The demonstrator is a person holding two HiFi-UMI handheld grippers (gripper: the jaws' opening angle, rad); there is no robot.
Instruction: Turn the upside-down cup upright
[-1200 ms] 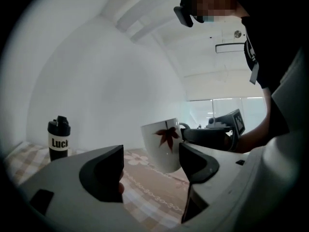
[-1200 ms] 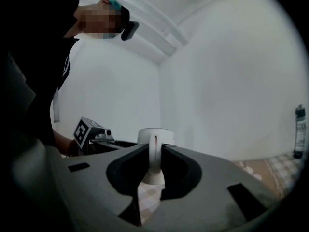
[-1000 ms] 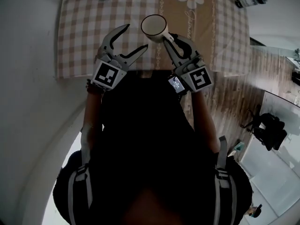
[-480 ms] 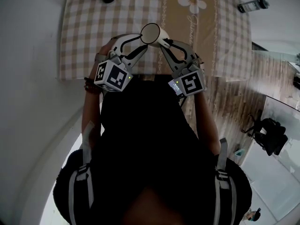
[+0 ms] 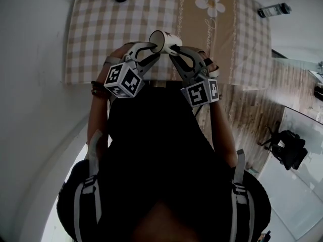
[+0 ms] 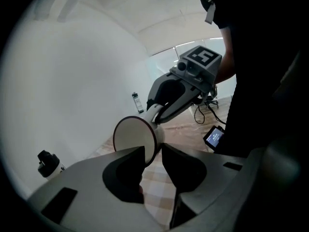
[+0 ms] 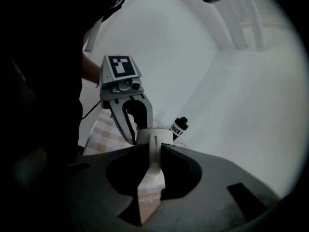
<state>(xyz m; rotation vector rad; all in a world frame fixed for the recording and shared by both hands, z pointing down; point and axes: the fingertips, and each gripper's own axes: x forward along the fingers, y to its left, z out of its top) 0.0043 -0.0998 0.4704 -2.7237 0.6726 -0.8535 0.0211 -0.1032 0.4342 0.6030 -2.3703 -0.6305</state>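
Checked-cloth bench (image 5: 101,34) fills the top of the head view. White cup (image 5: 162,39) with a dark rim sits top centre, tipped, mouth toward upper left. Your right gripper (image 7: 152,148) is clamped on its handle. Your left gripper (image 6: 153,151) is closing, rim between its jaws.

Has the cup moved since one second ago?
Yes. The cup has drawn away from the flower print, toward the near edge of the tablecloth.
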